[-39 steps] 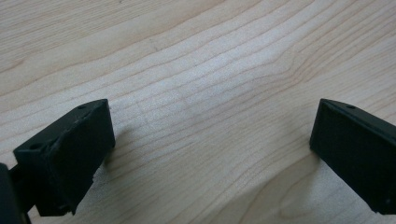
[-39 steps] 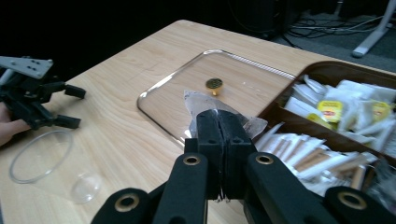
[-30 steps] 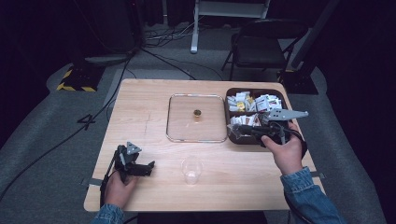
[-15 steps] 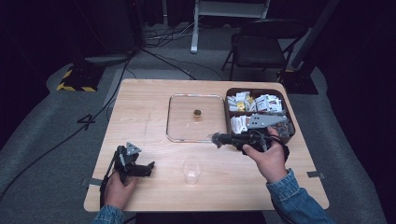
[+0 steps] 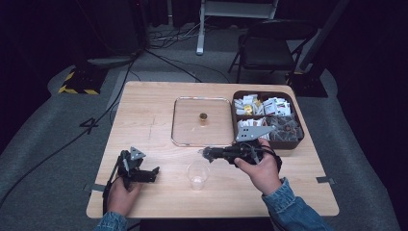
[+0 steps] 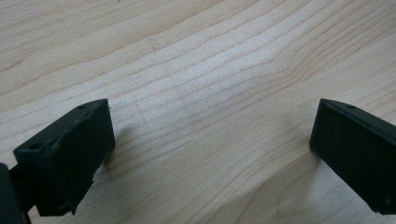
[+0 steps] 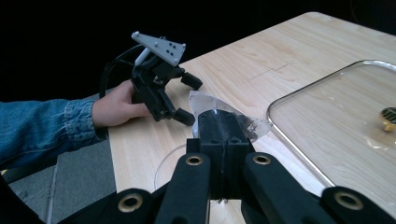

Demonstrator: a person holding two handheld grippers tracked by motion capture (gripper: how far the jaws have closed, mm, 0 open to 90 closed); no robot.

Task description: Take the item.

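Note:
My right gripper (image 5: 208,154) is shut on a small clear packet (image 7: 208,105) with a silvery, speckled edge, held just above the table. A clear plastic cup (image 5: 197,174) stands upright right in front of and below that gripper, and its rim (image 7: 163,163) curves under the jaws. My left gripper (image 5: 152,174) rests on the table near the front left corner. Its jaws stand wide open over bare wood (image 6: 210,154), and it sits beyond the packet as the left gripper (image 7: 189,99) in the right gripper view.
A square glass lid (image 5: 187,126) with a brass knob (image 5: 203,117) lies flat at the table's middle. A dark box (image 5: 298,140) holding several small packets stands at the right edge. A folding chair (image 5: 269,48) stands beyond the table.
The right gripper has moved left from the packet box to just behind the cup, carrying the packet. The left gripper has stayed put.

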